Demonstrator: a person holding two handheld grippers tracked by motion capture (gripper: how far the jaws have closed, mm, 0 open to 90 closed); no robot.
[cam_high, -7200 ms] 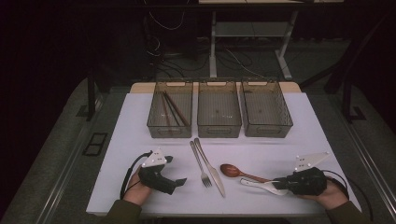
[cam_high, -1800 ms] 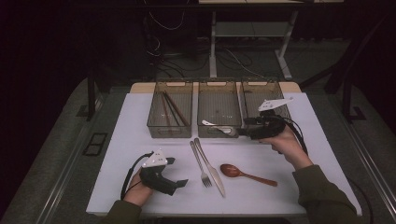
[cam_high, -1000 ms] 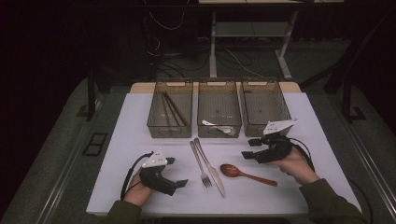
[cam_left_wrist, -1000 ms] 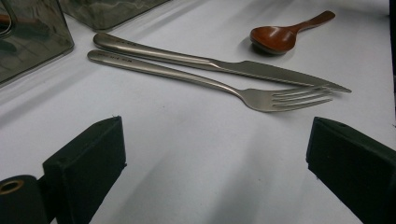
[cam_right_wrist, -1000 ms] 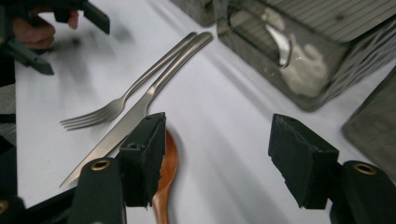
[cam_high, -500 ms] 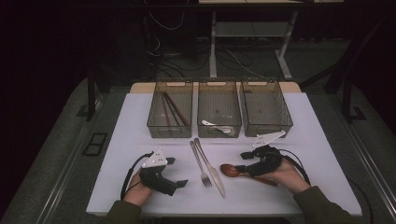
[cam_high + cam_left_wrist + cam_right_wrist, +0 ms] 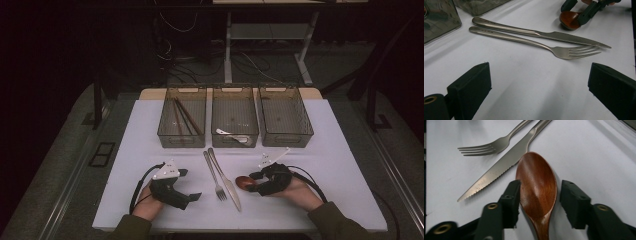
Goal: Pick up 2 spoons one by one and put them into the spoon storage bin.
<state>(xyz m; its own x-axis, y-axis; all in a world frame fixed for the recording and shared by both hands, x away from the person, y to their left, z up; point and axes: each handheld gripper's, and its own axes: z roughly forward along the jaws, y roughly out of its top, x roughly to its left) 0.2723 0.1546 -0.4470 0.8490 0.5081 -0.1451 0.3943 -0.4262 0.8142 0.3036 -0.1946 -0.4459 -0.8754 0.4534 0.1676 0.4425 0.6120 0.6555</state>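
A brown wooden spoon [image 7: 536, 177] lies on the white table [image 7: 325, 150], its bowl toward the knife [image 7: 499, 170] and fork [image 7: 491, 147]. My right gripper [image 7: 539, 187] sits low over it with the bowl between its jaws. They have just been closing; the left pad is at the bowl's edge and a thin gap remains at the right pad. From above, the right gripper [image 7: 255, 182] covers the handle and the spoon [image 7: 243, 182] bowl pokes out. My left gripper [image 7: 192, 185] rests open on the table, pointing at the fork [image 7: 529, 42] and knife [image 7: 536, 33].
Three clear bins stand in a row at the back: the left bin [image 7: 182, 142] holds dark chopsticks, the middle bin [image 7: 235, 107] a white spoon [image 7: 232, 135], and the right bin [image 7: 285, 142] looks bare. Fork [image 7: 215, 177] and knife [image 7: 227, 177] lie side by side between my hands.
My right gripper came back from the middle bin, where it left the white spoon, and sank toward me onto the wooden spoon. Its jaws narrowed around the bowl. The left gripper stayed put.
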